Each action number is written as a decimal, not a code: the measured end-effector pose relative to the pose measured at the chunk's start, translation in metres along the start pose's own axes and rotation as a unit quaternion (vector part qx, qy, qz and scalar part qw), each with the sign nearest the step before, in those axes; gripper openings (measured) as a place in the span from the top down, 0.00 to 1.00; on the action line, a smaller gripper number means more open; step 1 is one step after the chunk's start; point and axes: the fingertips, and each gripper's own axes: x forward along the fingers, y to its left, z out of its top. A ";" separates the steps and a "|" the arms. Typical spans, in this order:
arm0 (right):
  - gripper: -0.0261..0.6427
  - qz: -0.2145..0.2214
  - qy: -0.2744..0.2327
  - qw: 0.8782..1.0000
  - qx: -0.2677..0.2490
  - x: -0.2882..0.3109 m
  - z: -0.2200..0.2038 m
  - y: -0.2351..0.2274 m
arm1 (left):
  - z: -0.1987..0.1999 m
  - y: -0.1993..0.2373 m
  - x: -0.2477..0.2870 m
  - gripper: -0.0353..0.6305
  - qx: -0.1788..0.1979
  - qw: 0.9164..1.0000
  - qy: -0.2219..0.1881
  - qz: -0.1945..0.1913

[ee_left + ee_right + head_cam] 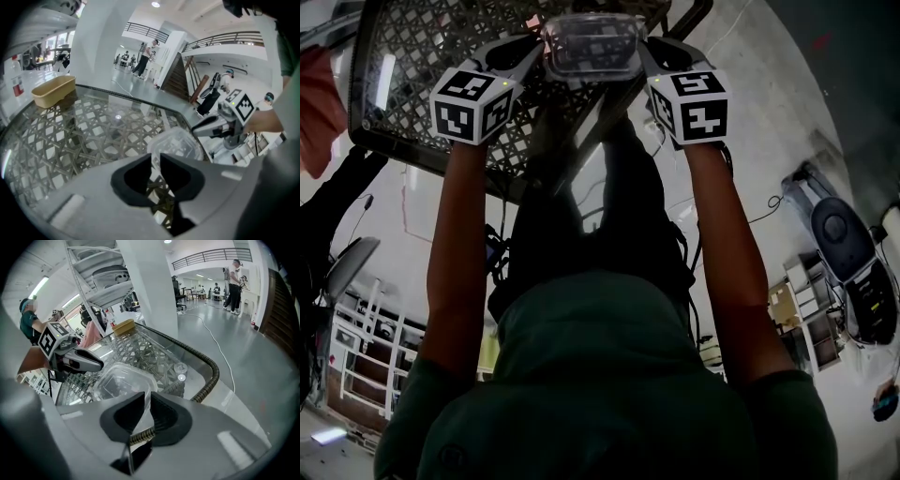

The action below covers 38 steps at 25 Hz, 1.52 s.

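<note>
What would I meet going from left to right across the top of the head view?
From the left: red cloth → left gripper → clear plastic container, clamped by both grippers at its rim → right gripper. The lattice table spans beneath them, so it has no place in the order.

Table (403, 56): glass top over woven lattice, dark ribbed rim, rounded corner. Mirrors ceiling lights in glass. Carries clear container (592, 45) at near edge, close to rim. Carries beige tray (54, 90) at far side, well apart from container. Cannot tell whether container rests fully on glass. Stands on pale glossy floor (243, 348).
</note>
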 end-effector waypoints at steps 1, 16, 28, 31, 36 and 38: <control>0.89 -0.001 0.001 1.000 0.002 0.001 -0.001 -0.001 | -0.001 0.000 0.001 0.86 -0.001 1.000 0.001 0.000; 0.87 0.031 -0.007 0.996 0.078 0.008 -0.010 -0.011 | -0.011 -0.001 0.016 0.79 -0.020 1.000 0.019 0.001; 0.95 0.067 -0.011 0.988 0.137 0.012 -0.012 -0.010 | -0.011 0.003 0.016 0.91 -0.089 0.996 -0.015 -0.012; 0.95 0.061 -0.008 0.989 0.137 0.010 -0.012 -0.010 | -0.010 0.003 0.013 0.93 -0.102 0.995 -0.021 -0.006; 0.96 0.051 -0.019 0.990 0.128 0.001 -0.009 -0.007 | -0.006 0.000 0.004 0.94 -0.109 0.993 -0.035 0.003; 0.96 0.048 -0.023 0.991 0.121 -0.003 -0.008 -0.004 | -0.004 -0.003 -0.001 0.94 -0.108 0.993 -0.039 0.005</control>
